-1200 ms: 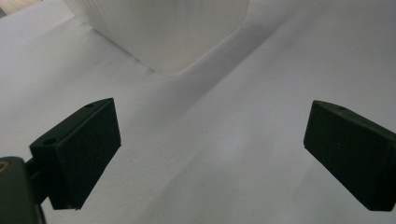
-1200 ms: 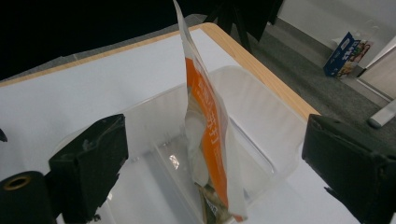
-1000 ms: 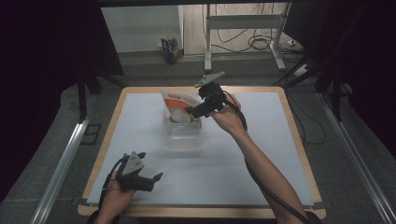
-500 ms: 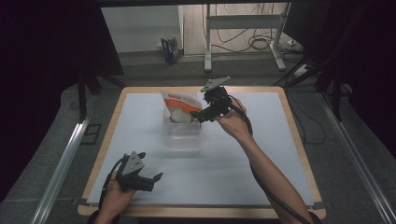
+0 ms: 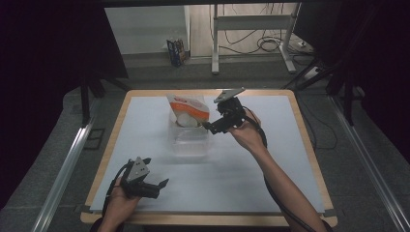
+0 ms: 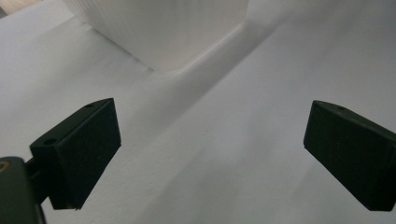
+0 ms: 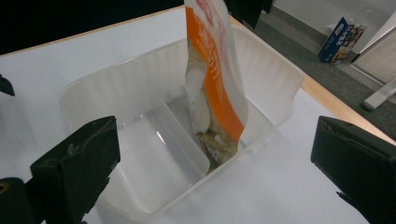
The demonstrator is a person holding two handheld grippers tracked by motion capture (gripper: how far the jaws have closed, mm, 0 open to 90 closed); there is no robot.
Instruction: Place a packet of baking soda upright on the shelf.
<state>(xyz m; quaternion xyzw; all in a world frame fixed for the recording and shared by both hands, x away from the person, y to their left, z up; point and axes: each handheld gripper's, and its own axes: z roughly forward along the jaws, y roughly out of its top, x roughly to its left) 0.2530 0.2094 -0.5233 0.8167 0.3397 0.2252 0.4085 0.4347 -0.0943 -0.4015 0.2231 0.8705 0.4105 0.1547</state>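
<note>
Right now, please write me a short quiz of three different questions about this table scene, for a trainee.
1. True or false: the orange-and-white snack bag stands inside the clear plastic bin.
2. Which gripper is nearer the bin: A) left gripper B) right gripper?
3. Fill in: the right gripper's jaws are ____.

Key: 1 true; 2 B; 3 open.

The high view is looking down and toward 12 o'clock; both gripper views are sitting close, sharing the clear plastic ribbed bin (image 5: 189, 137) (image 6: 163, 28) (image 7: 154, 140).
</note>
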